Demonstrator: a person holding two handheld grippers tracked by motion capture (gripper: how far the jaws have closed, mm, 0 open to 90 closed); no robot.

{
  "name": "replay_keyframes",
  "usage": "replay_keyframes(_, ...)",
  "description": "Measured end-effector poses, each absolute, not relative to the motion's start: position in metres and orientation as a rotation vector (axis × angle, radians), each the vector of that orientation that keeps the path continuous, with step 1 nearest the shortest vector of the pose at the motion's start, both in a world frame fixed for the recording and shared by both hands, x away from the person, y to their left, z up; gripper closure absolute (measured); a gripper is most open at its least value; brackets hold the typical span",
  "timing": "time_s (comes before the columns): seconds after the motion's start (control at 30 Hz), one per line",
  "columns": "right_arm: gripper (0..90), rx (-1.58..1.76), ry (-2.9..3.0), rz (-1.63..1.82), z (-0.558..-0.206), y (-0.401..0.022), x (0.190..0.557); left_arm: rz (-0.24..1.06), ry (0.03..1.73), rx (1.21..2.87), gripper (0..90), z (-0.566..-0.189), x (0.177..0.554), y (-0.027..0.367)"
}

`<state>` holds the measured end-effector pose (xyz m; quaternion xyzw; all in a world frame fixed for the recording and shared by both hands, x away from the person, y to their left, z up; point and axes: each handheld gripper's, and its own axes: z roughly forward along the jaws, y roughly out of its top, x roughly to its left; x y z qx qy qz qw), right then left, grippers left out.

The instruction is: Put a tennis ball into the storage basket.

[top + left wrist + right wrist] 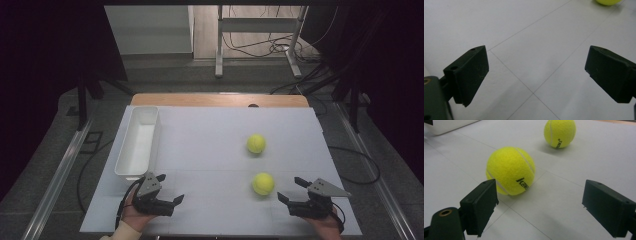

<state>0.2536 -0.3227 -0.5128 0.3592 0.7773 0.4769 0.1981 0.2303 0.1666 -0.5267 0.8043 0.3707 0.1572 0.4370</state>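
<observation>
Two yellow tennis balls lie on the white board: the near ball [263, 183] [510, 170] and the far ball [256, 143] [559, 132]. My right gripper [288, 188] [540, 205] rests low at the board's front right. It is open, and the near ball sits just ahead of its left jaw without touching it. At the front left, my left gripper [170, 188] [536, 75] stands open over bare board with nothing between its jaws. An edge of a yellow ball [607, 2] peeks in at the top right of the left gripper view.
A long white bin [137, 142] [446, 125] stands empty along the board's left side, just beyond my left gripper. The wooden table edge [220, 100] runs behind the board. Cables and a metal stand [260, 45] are on the floor beyond.
</observation>
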Motion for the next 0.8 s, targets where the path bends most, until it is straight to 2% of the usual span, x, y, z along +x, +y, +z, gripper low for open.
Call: replay_keyframes(0.8,13.1,0.991,2.191,1.317,-0.5129,-0.3226,0.2514,0.364,0.932,2.000,6.3,-0.5266,0.2304,0.1635)
